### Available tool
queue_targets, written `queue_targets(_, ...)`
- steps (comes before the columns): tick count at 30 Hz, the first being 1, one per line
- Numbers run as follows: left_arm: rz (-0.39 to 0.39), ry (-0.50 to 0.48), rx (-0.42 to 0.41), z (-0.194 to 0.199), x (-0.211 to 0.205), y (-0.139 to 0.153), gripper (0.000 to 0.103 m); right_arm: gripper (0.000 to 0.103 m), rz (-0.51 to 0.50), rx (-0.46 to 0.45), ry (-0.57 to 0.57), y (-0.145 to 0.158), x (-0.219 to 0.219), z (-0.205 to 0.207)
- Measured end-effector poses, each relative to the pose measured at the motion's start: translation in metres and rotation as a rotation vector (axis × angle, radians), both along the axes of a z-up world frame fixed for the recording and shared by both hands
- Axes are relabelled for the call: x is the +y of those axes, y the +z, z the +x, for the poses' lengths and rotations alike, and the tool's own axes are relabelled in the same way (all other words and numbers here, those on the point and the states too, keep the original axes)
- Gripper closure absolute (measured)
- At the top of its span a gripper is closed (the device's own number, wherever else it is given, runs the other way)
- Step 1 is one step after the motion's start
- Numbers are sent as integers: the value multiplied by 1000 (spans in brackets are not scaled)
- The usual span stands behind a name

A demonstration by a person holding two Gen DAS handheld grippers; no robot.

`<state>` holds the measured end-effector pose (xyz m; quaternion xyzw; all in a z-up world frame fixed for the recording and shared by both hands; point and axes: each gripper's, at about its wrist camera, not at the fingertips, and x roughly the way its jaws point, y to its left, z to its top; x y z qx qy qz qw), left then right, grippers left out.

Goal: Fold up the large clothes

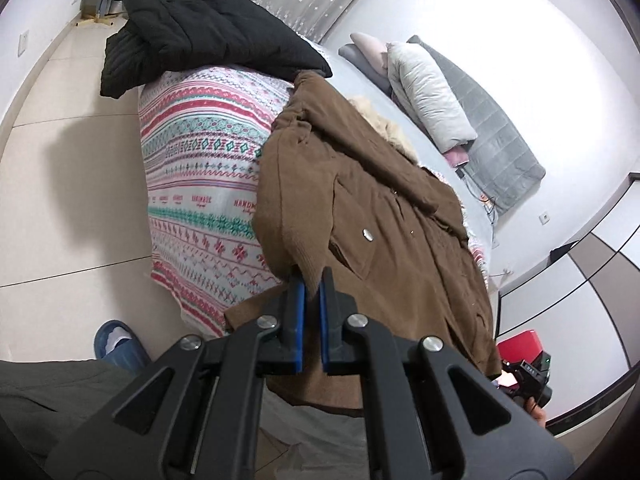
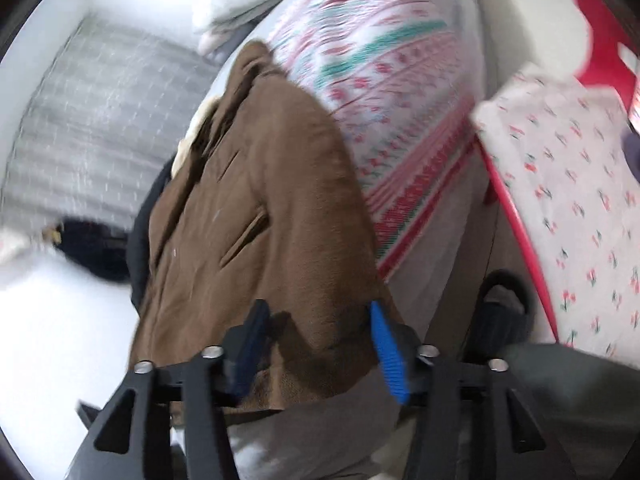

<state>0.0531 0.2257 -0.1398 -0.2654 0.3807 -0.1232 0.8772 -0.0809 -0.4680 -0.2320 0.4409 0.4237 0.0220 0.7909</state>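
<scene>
A large brown coat (image 1: 372,216) lies on the bed over a patterned blanket (image 1: 200,168); its pale lining shows at the collar. My left gripper (image 1: 312,280) is shut on the ribbed cuff of a brown sleeve (image 1: 296,220) folded over the coat's front. In the right wrist view the same coat (image 2: 260,208) fills the middle. My right gripper (image 2: 316,312) is open, its blue pads either side of the coat's lower hem, holding nothing. The right gripper's body shows at the lower right of the left wrist view (image 1: 528,376).
A black padded jacket (image 1: 200,36) lies at the far end of the bed. Pillows (image 1: 424,88) and a grey quilt (image 1: 496,128) are against the wall. A red stool with a floral cushion (image 2: 560,184) stands beside the bed. A blue slipper (image 1: 116,340) is on the tiled floor.
</scene>
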Motion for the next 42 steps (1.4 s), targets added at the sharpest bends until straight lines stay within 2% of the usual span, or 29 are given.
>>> queue_targets(2, 5, 4, 7, 3, -2, -1, 96, 31, 3, -3, -23, -3, -3, -2)
queue_targets(6, 1, 7, -6, 2, -4, 1, 96, 29, 76, -13, -17, -15, -3, 6)
queue_targets(10, -22, 12, -11, 1, 1, 0, 96, 27, 72, 21, -1, -33, 1, 11)
queue_targets(12, -30, 17, -12, 0, 1, -2, 96, 26, 134, 17, 4, -43, -5, 6)
queue_targets(16, -27, 10, -26, -1, -5, -3, 96, 18, 147, 16, -23, -53, -15, -1)
queue_targets(20, -53, -2, -14, 2, -5, -6, 96, 18, 254, 22, -17, -74, -10, 6)
queue_targets(22, -46, -1, -9, 2, -6, -7, 96, 18, 250, 16, -15, -74, -7, 10)
queue_targets(24, -34, -2, -14, 0, -7, -7, 96, 37, 218, -9, -9, -67, -5, 9)
queue_targets(25, -28, 0, -18, -1, -7, -6, 96, 65, 216, -50, 0, -61, -3, 6)
queue_targets(26, -24, 4, -22, -2, -6, -4, 96, 86, 216, -72, 9, -56, -1, 4)
queue_targets(29, -14, 14, -30, -5, -5, 1, 96, 92, 108, -137, -2, -28, 4, -12)
queue_targets(34, -13, 19, -42, -5, -5, 7, 97, 93, 25, -287, -43, 27, 5, -41)
queue_targets(42, -26, 45, -74, -12, 1, 28, 98, 94, -63, -383, -19, 98, 17, -37)
